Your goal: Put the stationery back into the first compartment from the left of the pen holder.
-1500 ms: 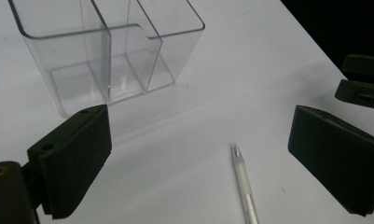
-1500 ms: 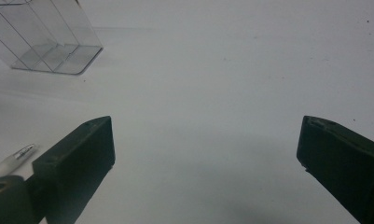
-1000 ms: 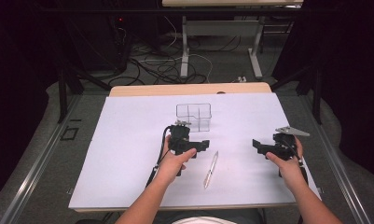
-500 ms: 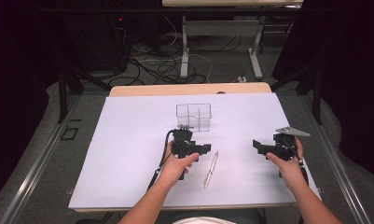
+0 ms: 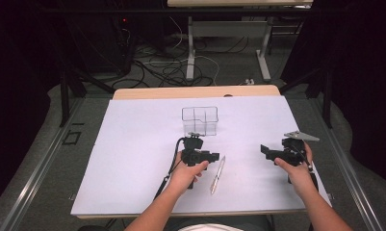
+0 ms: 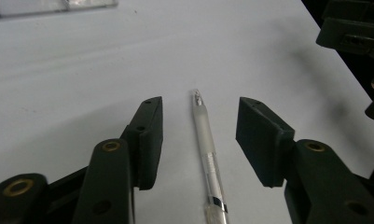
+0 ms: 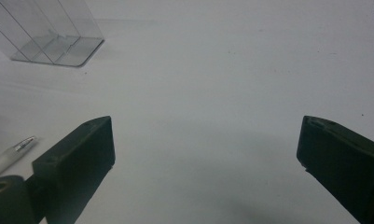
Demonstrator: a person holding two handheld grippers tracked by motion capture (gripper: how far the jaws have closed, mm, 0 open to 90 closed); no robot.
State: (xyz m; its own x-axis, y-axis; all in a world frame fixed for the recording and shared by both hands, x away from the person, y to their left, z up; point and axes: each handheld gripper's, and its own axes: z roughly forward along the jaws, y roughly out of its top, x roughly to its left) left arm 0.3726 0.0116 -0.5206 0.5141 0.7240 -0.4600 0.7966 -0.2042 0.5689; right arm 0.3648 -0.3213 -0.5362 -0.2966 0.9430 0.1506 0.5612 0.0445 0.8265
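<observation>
A white pen (image 6: 207,149) lies flat on the white sheet covering the bench (image 5: 133,159), and the left gripper (image 6: 198,135) straddles it: in the left gripper view the pen runs up the gap between the two black pads, nearer the left pad, with clear sheet showing on both sides, so neither pad touches it. The jaws have just been closing around the pen but are not yet clamped on it. From the high view the pen (image 5: 217,174) sits just to the right of the left gripper (image 5: 211,156), angled slightly, in front of a clear plastic divided holder (image 5: 200,120). The right gripper (image 5: 266,151) is held well apart to the right, its jaws spread wide over bare sheet with nothing between them.
</observation>
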